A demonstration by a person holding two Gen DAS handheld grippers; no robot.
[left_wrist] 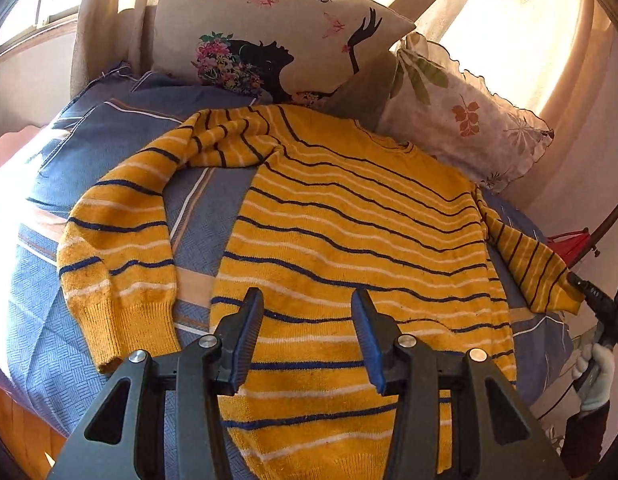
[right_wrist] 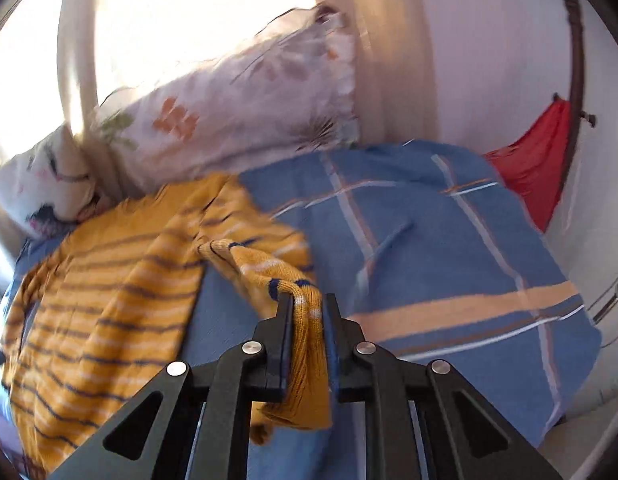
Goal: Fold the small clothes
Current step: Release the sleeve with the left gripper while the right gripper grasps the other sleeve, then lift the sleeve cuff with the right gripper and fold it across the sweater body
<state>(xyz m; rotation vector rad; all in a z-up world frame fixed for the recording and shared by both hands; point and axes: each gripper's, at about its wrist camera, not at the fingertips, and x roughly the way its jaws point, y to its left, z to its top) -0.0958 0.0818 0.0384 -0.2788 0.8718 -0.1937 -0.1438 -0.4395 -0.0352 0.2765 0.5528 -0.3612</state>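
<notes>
While its two black fingers stand spread apart with nothing between them, the left gripper [left_wrist: 308,304] hovers over the near hem of a mustard-yellow knitted sweater with navy and white stripes [left_wrist: 349,220], which lies flat on a blue checked bedspread with tan and white lines [left_wrist: 33,320]. Out at the right, the right gripper [right_wrist: 308,300] is clamped on the ribbed cuff of the sweater's right sleeve [right_wrist: 307,356], lifting it off the bedspread. Against the far wall lean a cream cushion printed with a woman's silhouette and butterflies [left_wrist: 277,32] and a frilled leaf-patterned pillow [left_wrist: 465,120], before sunlit curtains [left_wrist: 509,20]. A red cloth [right_wrist: 537,168] hangs at far right.
</notes>
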